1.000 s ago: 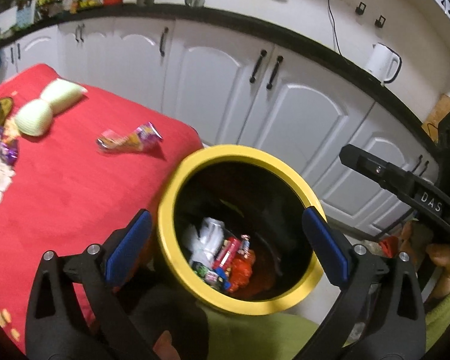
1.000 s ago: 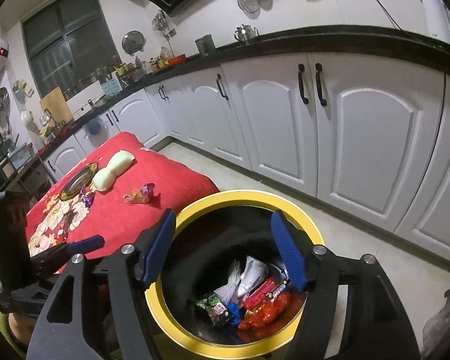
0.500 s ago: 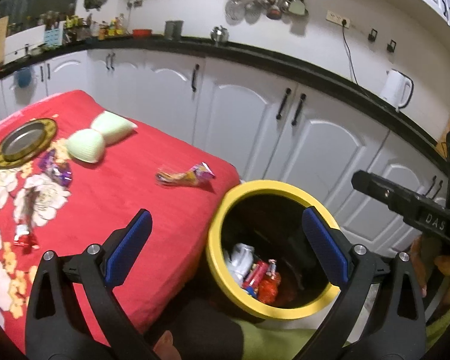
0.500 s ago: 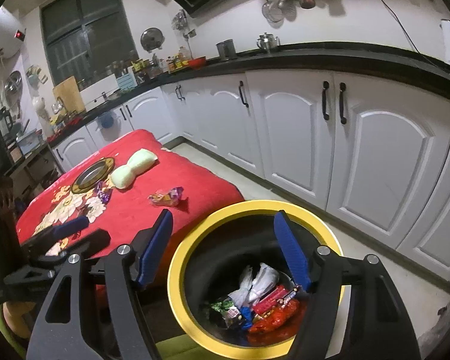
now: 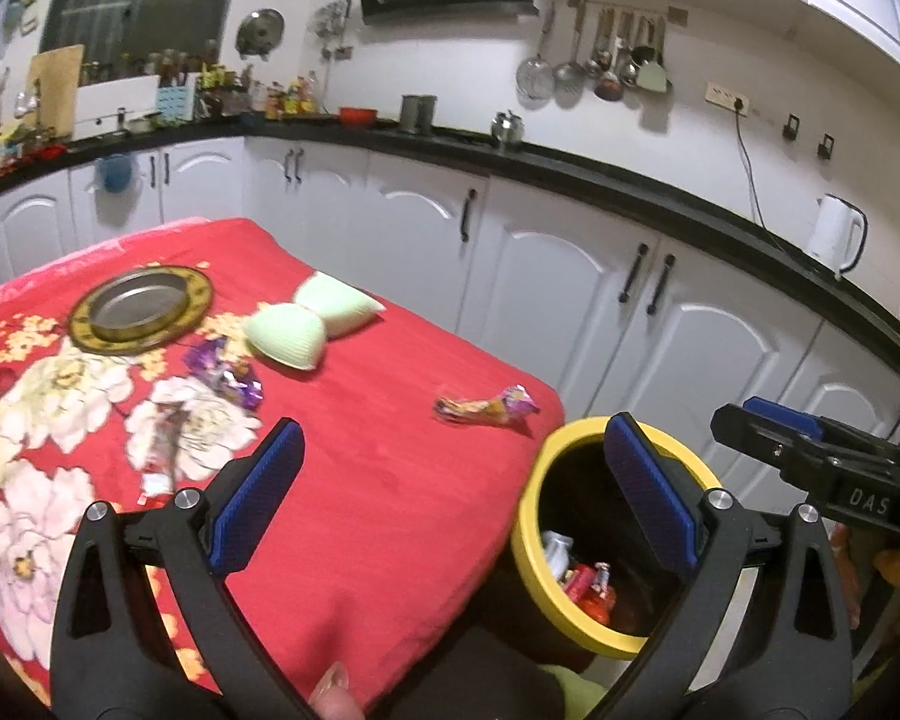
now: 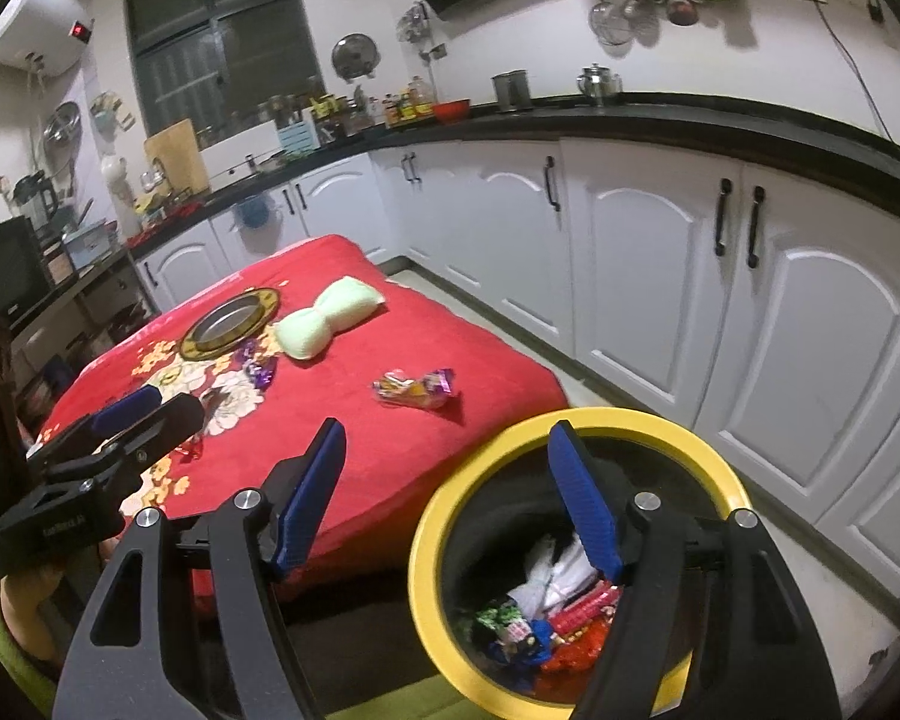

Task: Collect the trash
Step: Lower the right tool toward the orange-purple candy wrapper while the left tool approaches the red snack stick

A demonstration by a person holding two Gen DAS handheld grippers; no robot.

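On the red floral tablecloth (image 5: 390, 480) we see the nearest trash, a crumpled orange-and-purple snack wrapper (image 5: 486, 407), lying near the corner just beside the yellow-rimmed bin (image 6: 576, 546). A purple wrapper (image 5: 225, 372) and a red-and-white wrapper (image 5: 162, 456) lie further in. We judge the snack wrapper light, thin and crinkly, likely slippery; we would pinch its bunched middle, not a loose end. Left gripper (image 5: 450, 492): jaws wide apart, nothing between them. Right gripper (image 6: 450, 504): jaws well apart, also empty. Legible writing: "DAS" on the right gripper's body in the left wrist view; wrapper print is too blurred to read.
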